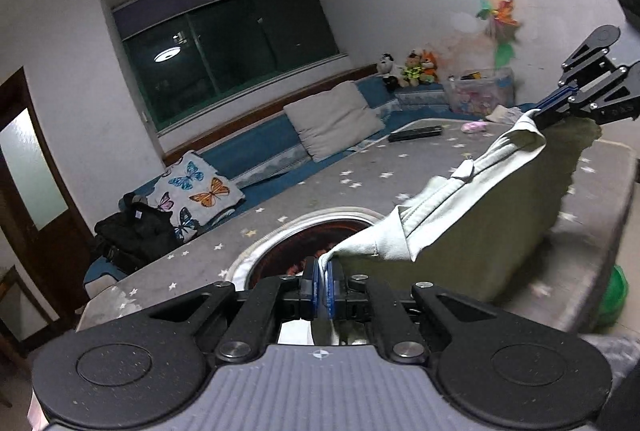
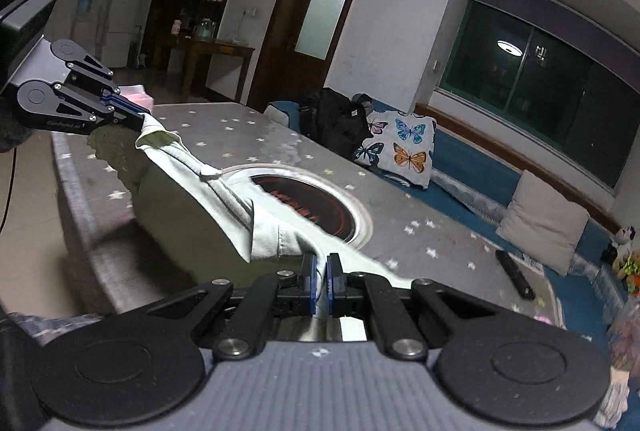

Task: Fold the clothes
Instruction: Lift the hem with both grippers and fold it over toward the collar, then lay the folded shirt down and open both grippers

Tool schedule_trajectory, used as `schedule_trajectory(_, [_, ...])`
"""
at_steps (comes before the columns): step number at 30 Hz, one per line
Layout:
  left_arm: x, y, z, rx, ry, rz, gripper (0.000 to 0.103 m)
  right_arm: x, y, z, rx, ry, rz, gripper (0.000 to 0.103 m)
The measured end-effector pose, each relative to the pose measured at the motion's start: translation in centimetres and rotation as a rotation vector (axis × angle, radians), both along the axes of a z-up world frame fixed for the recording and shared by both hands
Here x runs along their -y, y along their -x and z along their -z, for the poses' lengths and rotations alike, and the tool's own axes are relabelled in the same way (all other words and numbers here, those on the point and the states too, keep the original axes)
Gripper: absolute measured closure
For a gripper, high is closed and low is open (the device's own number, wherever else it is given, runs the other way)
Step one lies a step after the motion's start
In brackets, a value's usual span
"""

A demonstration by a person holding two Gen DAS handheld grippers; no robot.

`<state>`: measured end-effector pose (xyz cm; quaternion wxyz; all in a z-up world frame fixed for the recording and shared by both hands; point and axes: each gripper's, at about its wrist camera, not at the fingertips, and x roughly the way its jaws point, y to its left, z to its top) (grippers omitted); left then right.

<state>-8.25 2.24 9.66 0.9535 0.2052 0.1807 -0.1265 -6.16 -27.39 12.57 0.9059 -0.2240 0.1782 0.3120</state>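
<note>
The pale garment (image 1: 452, 207) hangs stretched between the two tools, lifted clear above the grey star-printed bed (image 1: 320, 167), which serves as the landmark for the rest. The left tool (image 1: 322, 281) has its blue pads pressed together on one corner of the cloth's upper edge, and the right tool (image 1: 538, 111), seen across from it toward the bed's far right, is clamped on the other corner. From the right wrist view the same holds: the right tool (image 2: 321, 281) pinches the fabric at the near end, and the left tool (image 2: 138, 117) grips the opposite end over the bed's left edge. The top hem runs taut from one grip to the other, with a seam and a small tab about halfway along, and the body of the garment (image 2: 208, 203) drops below it as a darker olive-toned panel whose lower edge is blurred. On the bed behind the cloth lies a round dark red print (image 1: 316, 239) ringed in white. Further across the bed lies a black remote-like bar (image 1: 416, 132). Along the bed's far side runs a blue bench with a grey cushion (image 1: 334, 119), a butterfly pillow (image 1: 196, 191) and a black bag (image 1: 136, 235); stuffed toys (image 1: 412, 69) sit at its end near the corner.
</note>
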Motion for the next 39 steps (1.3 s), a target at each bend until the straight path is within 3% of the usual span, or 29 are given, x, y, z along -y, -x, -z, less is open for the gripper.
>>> schedule_trajectory(4, [-0.7, -5.6, 0.6, -0.04, 0.0, -0.018, 0.098, -1.6, -5.4, -0.1, -0.015, 0.022, 0.004, 0.099])
schedule_trajectory(9, [-1.7, -12.6, 2.9, -0.146, 0.017, -0.04, 0.098, -3.8, -12.4, 1.6, -0.072, 0.057, 0.019, 0.099])
schedule_trajectory(14, [-3.2, -18.7, 5.8, -0.275, 0.097, -0.078, 0.097, -5.4, -19.2, 6.0, -0.175, 0.076, 0.066, 0.099])
schedule_trajectory(18, [-4.8, -21.7, 7.2, -0.329, 0.189, -0.125, 0.088, -5.6, -23.3, 9.5, -0.262, 0.028, 0.138, 0.095])
schedule_trajectory(20, [-5.5, -22.3, 7.4, -0.331, 0.219, -0.158, 0.075, -5.2, -24.5, 10.6, -0.296, -0.022, 0.167, 0.092])
schedule_trajectory(22, [-6.4, -22.3, 7.2, -0.326, 0.259, -0.181, 0.055, -4.1, -24.9, 10.8, -0.309, -0.078, 0.187, 0.081])
schedule_trajectory(25, [-7.6, -22.1, 6.8, -0.312, 0.296, -0.215, 0.047, -2.3, -24.8, 10.4, -0.312, -0.15, 0.208, 0.075])
schedule_trajectory(30, [-8.7, -20.5, 5.4, -0.256, 0.322, -0.272, 0.04, -0.6, -23.6, 9.0, -0.305, -0.203, 0.225, 0.071])
schedule_trajectory(39, [-5.5, -16.1, 5.9, -0.222, 0.269, -0.225, 0.037, 1.0, -19.7, 10.7, -0.363, -0.217, 0.229, 0.068])
